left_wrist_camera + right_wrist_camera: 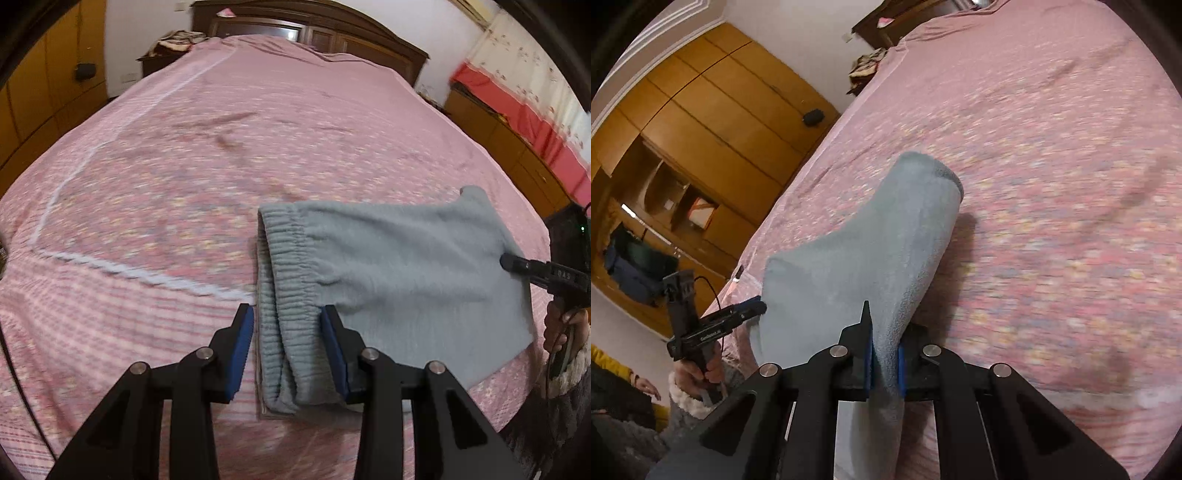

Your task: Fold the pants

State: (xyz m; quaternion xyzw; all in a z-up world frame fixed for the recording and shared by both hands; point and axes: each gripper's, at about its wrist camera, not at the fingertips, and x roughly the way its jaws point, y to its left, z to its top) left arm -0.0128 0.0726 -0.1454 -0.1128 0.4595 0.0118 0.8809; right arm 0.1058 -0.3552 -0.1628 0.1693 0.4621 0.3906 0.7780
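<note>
So the grey fleece pants are sitting on the bed, near its front edge and over toward the right side in the left wrist view. They're folded into a stubby slab, with the ribbed elastic waistband at the left end, running front to back, and the rest of the fabric stretching off to the right. So the long axis goes roughly left-right across the bed, waistband pointing left.

Left gripper has its fingers spread, one blue pad on each side of the waistband, not squeezing it. Looks like it's just straddling the band.

Right gripper is pinching a fold of the fleece between its blue pads, fingers pressed in tight on the cloth, and that end of the pants is lifted up off the pink floral bedspread, curling over like a tube.

Writing-wise: there are white letters on the side of the right gripper in the left wrist view, too smeared to read. The left one, seen from the right wrist camera, has a white word on its body, also too blurry to make out.
</note>
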